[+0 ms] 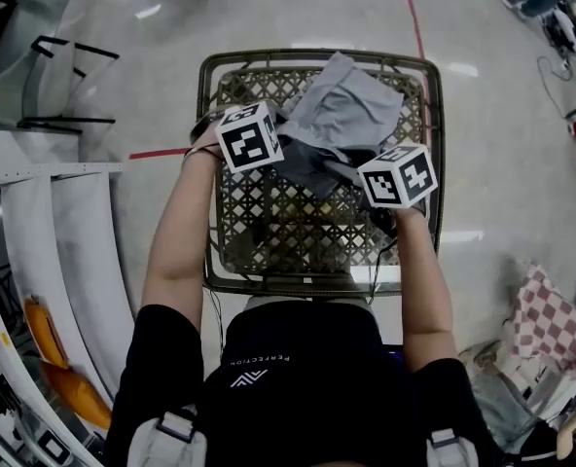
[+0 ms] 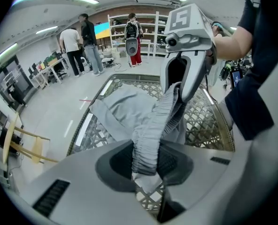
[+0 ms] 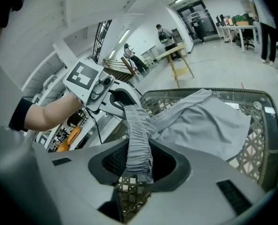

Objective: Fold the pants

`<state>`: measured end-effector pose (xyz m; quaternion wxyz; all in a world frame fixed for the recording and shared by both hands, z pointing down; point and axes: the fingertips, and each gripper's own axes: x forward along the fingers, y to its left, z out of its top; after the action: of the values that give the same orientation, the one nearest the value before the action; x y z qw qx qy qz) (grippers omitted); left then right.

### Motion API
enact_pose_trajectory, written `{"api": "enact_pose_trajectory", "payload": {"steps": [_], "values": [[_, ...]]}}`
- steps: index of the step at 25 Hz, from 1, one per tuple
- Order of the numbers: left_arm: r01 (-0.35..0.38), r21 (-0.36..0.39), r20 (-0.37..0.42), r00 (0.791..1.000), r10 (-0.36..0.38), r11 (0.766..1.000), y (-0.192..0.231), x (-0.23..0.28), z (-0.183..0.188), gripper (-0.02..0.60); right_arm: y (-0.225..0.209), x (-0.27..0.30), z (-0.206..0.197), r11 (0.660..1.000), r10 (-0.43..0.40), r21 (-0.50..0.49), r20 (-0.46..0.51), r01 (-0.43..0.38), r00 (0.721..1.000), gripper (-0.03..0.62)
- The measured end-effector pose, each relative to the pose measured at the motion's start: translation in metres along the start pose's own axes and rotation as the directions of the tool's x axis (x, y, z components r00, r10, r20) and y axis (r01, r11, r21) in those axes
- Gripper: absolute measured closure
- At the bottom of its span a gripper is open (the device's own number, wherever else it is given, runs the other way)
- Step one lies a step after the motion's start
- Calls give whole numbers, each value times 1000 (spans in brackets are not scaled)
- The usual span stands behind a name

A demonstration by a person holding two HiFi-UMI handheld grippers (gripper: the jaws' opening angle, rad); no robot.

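In the head view the left gripper (image 1: 252, 136) and right gripper (image 1: 397, 175) cover their own jaws. The edge cuts the checked cloth (image 1: 558, 321).

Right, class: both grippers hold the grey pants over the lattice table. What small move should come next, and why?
Probably draw the left gripper and right gripper apart to stretch the waistband. Both are shut on it close together, so it runs bunched between them, and the rest of the pants lie crumpled on the table rather than flat.
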<state>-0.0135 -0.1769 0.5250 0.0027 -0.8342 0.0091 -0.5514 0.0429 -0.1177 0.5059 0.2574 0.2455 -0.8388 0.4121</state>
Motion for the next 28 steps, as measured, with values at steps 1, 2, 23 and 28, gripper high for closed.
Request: {"api": "enact_pose_trajectory", "payload": {"steps": [1, 2, 23, 28], "values": [[1, -4, 3, 1000, -1, 1000, 7, 4, 7, 492, -9, -3, 3, 1000, 0, 8, 3, 0, 1000, 471], [5, -3, 4, 1000, -5, 1000, 15, 8, 14, 491, -18, -6, 7, 1000, 1, 13, 3, -1, 1000, 471], [-18, 4, -3, 1000, 18, 1000, 73, 50, 50, 485, -86, -19, 33, 995, -70, 73, 65, 65, 995, 470], [-52, 6, -5, 999, 52, 999, 88, 59, 64, 485, -108, -26, 39, 993, -95, 73, 74, 89, 993, 468]]}}
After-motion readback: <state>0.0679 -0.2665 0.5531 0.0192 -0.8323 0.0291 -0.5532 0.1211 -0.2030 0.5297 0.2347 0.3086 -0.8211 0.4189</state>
